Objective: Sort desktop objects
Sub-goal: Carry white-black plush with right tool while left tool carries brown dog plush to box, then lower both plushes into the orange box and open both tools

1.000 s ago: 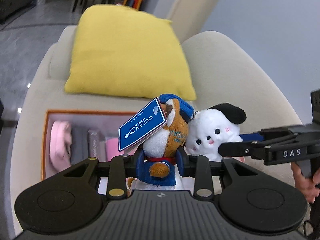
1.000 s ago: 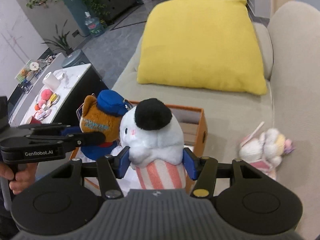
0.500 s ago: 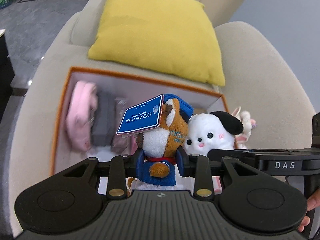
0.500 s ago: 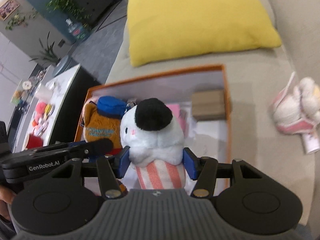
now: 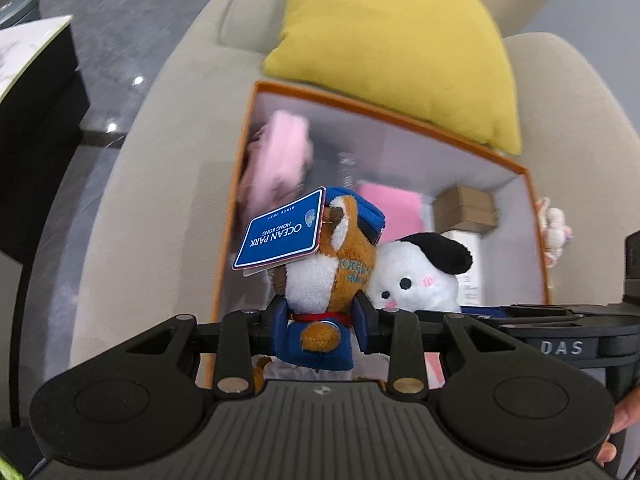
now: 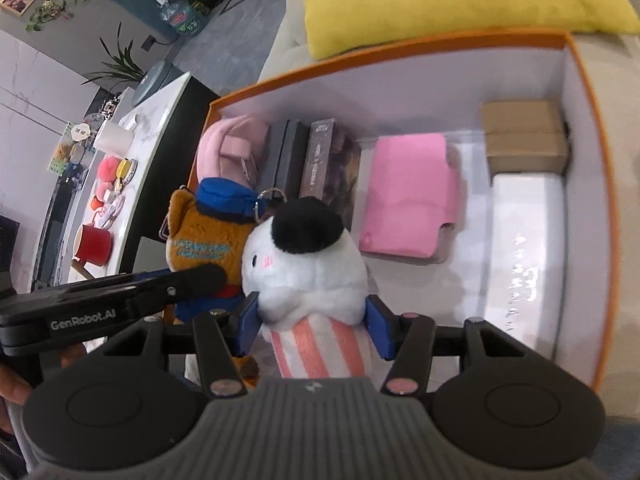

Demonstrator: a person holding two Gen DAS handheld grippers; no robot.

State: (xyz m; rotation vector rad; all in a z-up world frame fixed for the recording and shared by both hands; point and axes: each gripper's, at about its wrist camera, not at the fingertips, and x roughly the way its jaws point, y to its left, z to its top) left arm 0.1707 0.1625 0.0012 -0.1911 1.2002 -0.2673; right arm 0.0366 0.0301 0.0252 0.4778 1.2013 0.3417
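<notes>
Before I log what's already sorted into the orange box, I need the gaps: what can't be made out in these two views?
- Box floor near the camera: hidden in both views by the brown plush, the white plush and the gripper bodies.
- Pink item at the box's left: motion-blurred in the left wrist view.
- Print on the white carton: too blurred to read.
- Small toy outside the box: cut off by the wall.

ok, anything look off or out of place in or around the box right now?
One thing: a pale pink-and-cream plush lies on the sofa outside the orange box's right wall, not sorted in. Inside, the items lie in tidy rows. The brown bear plush in the left tool and the white plush in the right tool sit pressed together.
</notes>
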